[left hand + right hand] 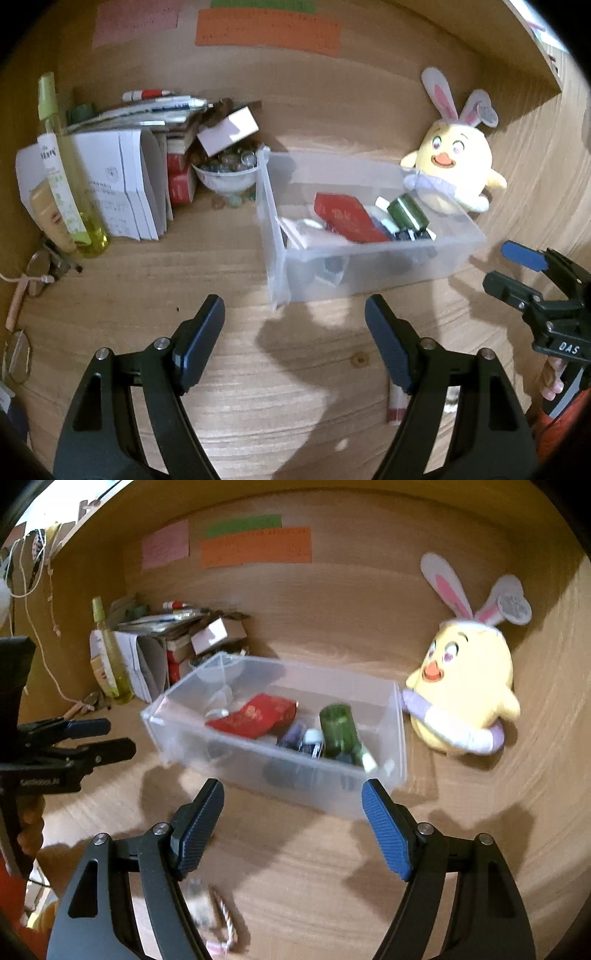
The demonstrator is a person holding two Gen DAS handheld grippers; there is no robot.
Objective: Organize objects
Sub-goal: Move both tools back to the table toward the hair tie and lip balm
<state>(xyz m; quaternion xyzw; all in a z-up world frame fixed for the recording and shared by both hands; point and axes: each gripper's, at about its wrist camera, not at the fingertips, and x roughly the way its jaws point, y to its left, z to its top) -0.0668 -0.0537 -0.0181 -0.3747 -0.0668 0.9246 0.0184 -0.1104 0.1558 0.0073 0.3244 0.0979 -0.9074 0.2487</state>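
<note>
A clear plastic bin [369,273] [280,771] stands on the wooden desk. It holds a red packet [347,218] [258,714], a green bottle [408,212] [338,727] and several small items. My left gripper [294,301] [120,736] is open in front of the bin's near left corner, with nothing between its fingers. My right gripper [292,784] [502,264] is open and empty too, just short of the bin's near right side. A small red-and-white tube [396,406] lies on the desk under the left gripper's right finger. Blurred small things [218,919] lie below the right gripper.
A yellow plush chick with rabbit ears [454,162] [465,686] sits against the bin's far right corner. At the back left are a yellow-green spray bottle [62,173], white booklets [122,184], pens, and a bowl of marbles [229,173]. Glasses [18,354] lie at the left edge.
</note>
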